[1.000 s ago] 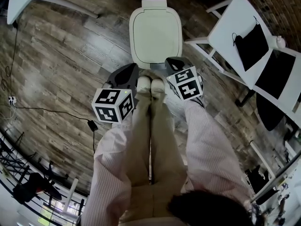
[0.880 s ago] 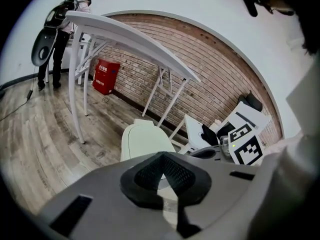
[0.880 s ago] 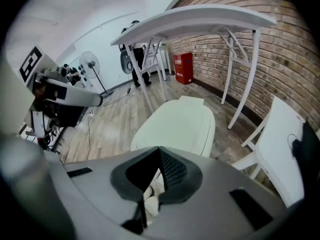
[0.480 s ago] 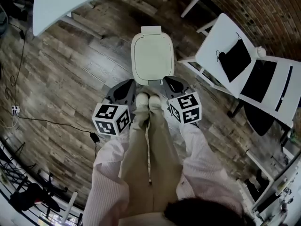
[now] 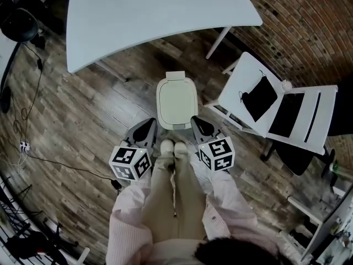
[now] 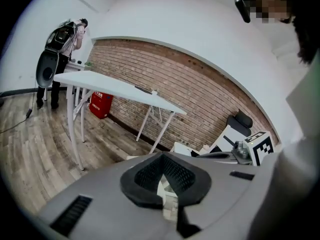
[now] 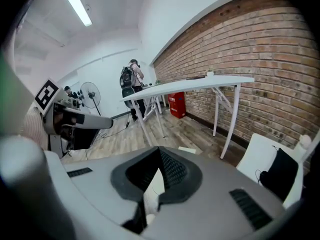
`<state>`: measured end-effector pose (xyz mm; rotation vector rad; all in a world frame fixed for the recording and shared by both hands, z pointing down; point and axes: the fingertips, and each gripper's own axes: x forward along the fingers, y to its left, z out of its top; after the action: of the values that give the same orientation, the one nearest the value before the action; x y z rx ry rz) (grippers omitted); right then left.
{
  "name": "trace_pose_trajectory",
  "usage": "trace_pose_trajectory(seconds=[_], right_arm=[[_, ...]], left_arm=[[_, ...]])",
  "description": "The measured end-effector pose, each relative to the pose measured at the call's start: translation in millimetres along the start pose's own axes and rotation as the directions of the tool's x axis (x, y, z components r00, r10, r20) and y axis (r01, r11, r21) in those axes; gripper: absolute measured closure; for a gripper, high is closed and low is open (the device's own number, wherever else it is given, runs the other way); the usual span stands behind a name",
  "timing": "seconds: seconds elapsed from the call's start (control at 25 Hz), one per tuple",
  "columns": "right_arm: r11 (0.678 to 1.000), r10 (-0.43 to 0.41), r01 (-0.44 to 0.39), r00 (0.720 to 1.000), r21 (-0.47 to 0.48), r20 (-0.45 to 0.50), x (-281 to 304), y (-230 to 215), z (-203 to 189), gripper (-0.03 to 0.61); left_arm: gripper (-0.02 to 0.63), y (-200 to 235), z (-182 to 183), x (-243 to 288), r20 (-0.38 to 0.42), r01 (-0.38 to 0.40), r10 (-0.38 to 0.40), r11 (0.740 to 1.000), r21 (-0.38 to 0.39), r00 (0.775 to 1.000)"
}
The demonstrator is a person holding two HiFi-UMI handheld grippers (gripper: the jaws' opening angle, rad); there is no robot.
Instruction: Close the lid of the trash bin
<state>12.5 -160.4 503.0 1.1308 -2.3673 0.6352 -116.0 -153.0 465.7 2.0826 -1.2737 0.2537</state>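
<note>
The white table [image 5: 154,21] fills my 12 o'clock and a white chair [image 5: 245,79] crowds 2 o'clock, so the open wooden floor [image 5: 83,120] lies mainly toward 9. The trash bin [image 5: 176,102] stands dead centre, just beyond the shoes [image 5: 174,146]. Its lid [image 5: 176,95] looks flat down already, though from straight above I can't swear it's seated. I judge it to be light, stiff, smooth plastic: press near the front edge, no gripping needed. My left gripper [image 5: 149,127] and right gripper [image 5: 196,123] flank its near end, each with jaws together on nothing.

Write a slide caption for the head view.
Closed trash bin on wood floor, left hand-held gripper and right hand-held gripper held near it.
</note>
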Motion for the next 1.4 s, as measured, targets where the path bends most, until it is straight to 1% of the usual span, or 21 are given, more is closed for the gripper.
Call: trace_pose_trajectory(seconds=[0.24, 0.36, 0.56, 0.8, 0.96, 1.12, 1.2, 1.28, 1.4], right_arm=[[1.0, -0.007, 0.008, 0.996, -0.004, 0.085, -31.7, 3.2, 49.2, 0.574], [1.0, -0.009, 0.011, 0.991, -0.016, 0.133, -48.6, 5.9, 71.9, 0.574], [0.999, -0.011, 0.018, 0.976, -0.03, 0.219, -73.4, 8.5, 113.4, 0.575], [0.999, -0.015, 0.03, 0.948, -0.043, 0.317, -99.9, 11.8, 159.2, 0.574], [0.999, -0.023, 0.039, 0.926, -0.034, 0.377, -117.7, 13.6, 180.2, 0.574], [0.997, -0.026, 0.052, 0.909, -0.05, 0.416, -130.5, 13.8, 198.2, 0.574], [0.998, -0.033, 0.056, 0.897, -0.04, 0.442, -137.3, 12.7, 206.3, 0.574], [0.998, -0.038, 0.053, 0.881, -0.019, 0.472, -144.5, 10.5, 214.0, 0.574], [0.998, -0.043, 0.064, 0.865, -0.024, 0.499, -156.0, 4.7, 221.0, 0.574]], left_arm=[[0.621, -18.8, 48.8, -25.4, 0.087, 0.005, -0.008, 1.0, 0.03, 0.996], [0.621, -28.6, 71.7, -40.2, 0.142, 0.003, -0.01, 0.999, 0.044, 0.99], [0.621, -46.7, 109.9, -60.0, 0.212, 0.011, -0.03, 0.996, 0.09, 0.977], [0.621, -65.0, 144.6, -79.7, 0.271, 0.012, -0.053, 0.989, 0.149, 0.961], [0.621, -73.6, 159.6, -92.3, 0.298, 0.01, -0.064, 0.984, 0.179, 0.952], [0.621, -77.9, 176.2, -102.5, 0.331, 0.0, -0.068, 0.979, 0.202, 0.941], [0.621, -79.5, 183.3, -107.4, 0.346, -0.004, -0.071, 0.977, 0.212, 0.936], [0.621, -81.4, 189.9, -111.9, 0.357, -0.011, -0.077, 0.971, 0.237, 0.931], [0.621, -87.2, 198.4, -118.4, 0.369, -0.024, -0.089, 0.956, 0.291, 0.925]])
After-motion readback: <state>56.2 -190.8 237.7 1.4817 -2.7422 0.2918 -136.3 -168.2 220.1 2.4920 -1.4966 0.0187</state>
